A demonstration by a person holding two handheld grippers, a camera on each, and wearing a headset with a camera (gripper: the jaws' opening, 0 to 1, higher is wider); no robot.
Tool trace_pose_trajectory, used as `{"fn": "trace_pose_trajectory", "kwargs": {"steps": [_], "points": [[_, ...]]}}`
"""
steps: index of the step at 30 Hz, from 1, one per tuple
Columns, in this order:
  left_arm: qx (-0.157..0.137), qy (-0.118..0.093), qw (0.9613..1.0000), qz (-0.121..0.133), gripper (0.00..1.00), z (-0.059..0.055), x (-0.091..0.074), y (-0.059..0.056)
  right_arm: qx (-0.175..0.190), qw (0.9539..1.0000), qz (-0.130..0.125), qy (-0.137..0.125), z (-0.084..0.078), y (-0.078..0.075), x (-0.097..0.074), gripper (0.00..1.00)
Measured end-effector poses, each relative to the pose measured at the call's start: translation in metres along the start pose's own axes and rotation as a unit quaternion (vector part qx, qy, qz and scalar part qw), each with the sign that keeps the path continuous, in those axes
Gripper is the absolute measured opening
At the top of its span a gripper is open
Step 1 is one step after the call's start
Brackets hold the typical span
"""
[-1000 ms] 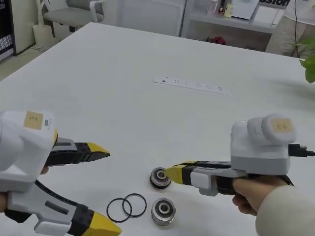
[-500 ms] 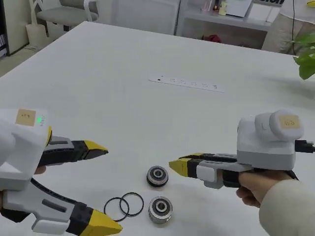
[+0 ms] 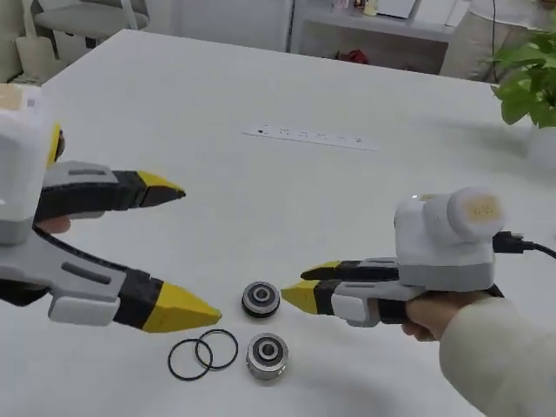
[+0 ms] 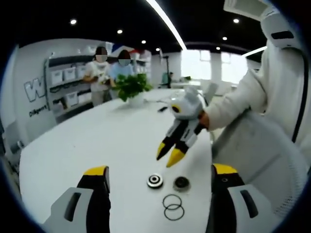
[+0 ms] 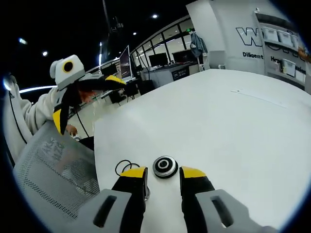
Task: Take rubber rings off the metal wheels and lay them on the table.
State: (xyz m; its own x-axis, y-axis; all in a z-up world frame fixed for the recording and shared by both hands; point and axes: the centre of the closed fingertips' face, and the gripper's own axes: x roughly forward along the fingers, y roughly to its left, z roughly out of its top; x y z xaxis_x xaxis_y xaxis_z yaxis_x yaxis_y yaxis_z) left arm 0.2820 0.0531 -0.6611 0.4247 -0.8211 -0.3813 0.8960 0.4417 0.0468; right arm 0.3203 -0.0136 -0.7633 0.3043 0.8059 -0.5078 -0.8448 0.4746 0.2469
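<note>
Firstly, right gripper (image 3: 302,281): yellow-tipped jaws a narrow gap apart, nothing between them. The tips lie just right of the far wheel (image 3: 261,298); whether they touch it cannot be told. In the right gripper view this wheel (image 5: 165,166) sits just beyond the gap.

Left gripper (image 3: 185,248): jaws spread wide, empty, held at the left of the parts, lower tip near the rubber rings (image 3: 202,354).

Far wheel: small round metal disc lying flat, dark band round its edge, pale face, dark hub.

Near wheel (image 3: 267,355): same size, flat, just nearer than the first and apart from it; greyer, shiny rim, dark centre.

Rubber rings: two thin black loops, flat on the table (image 3: 261,87), overlapping each other, just left of the near wheel.

Further out: white power strip (image 3: 308,137) well beyond the parts; green plant (image 3: 526,78) at the far right; a hand (image 3: 434,314) and pale sleeve (image 3: 499,369) behind the right gripper.
</note>
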Motion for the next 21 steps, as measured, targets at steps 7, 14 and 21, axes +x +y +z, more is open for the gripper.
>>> {"fn": "trace_pose_trajectory", "kwargs": {"steps": [7, 14, 21], "points": [[0.037, 0.000, 0.9992, -0.015, 0.88, 0.029, 0.003, 0.004, -0.001, 1.0000, -0.006, 0.007, -0.006, -0.005, -0.002, 0.23], [0.083, -0.002, 0.9959, -0.035, 0.83, 0.057, 0.020, 0.007, 0.011, 0.9999, -0.005, 0.010, -0.012, -0.006, -0.003, 0.23], [0.094, 0.001, 0.9943, -0.050, 0.75, 0.064, 0.044, 0.015, 0.019, 0.9997, -0.011, 0.006, -0.013, -0.009, -0.003, 0.25]]}}
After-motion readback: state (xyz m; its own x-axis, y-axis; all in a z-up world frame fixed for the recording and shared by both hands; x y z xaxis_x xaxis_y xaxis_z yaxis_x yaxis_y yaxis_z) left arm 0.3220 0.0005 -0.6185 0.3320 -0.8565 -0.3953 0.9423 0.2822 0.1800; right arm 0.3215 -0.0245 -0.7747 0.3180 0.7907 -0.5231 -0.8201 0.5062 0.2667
